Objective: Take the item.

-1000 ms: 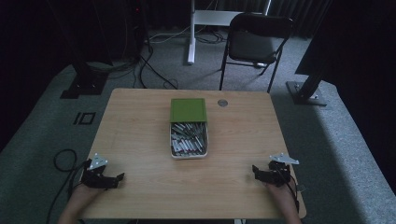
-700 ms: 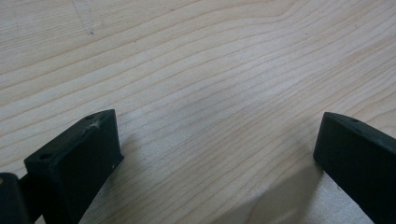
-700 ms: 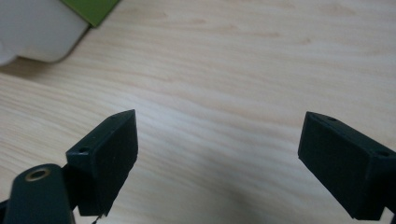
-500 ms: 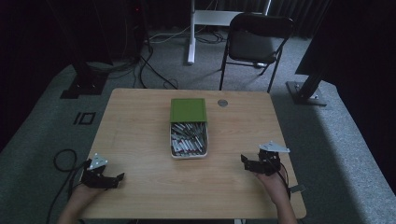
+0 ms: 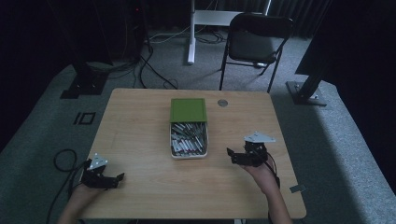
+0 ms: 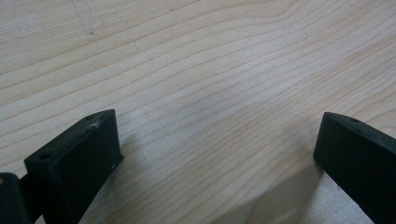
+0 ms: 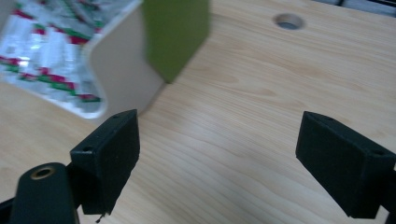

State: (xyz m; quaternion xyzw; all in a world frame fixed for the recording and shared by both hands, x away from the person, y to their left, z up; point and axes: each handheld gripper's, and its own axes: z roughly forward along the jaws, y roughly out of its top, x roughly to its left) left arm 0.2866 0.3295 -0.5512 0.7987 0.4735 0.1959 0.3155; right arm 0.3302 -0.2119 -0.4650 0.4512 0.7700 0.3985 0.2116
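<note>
High view: right gripper [image 5: 232, 156] jaws spread, empty, beside white rectangular box [image 5: 188, 154] of foil-wrapped pieces [image 5: 187, 140], mid-table. Left gripper [image 5: 116, 178] jaws apart, empty, near edge. Risk: jaw nudges box wall, green lid [image 5: 188, 109] tips.

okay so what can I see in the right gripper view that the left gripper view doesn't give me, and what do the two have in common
The right gripper view takes in a corner of the white tray, the silvery green-and-red packets inside it, the green lid and the round hole in the tabletop. The left gripper view has bare wood grain between its jaws, nothing else. Shared: both look across the same light wooden table, and both sets of tongs, right and left, stand wide open and hold nothing.
</note>
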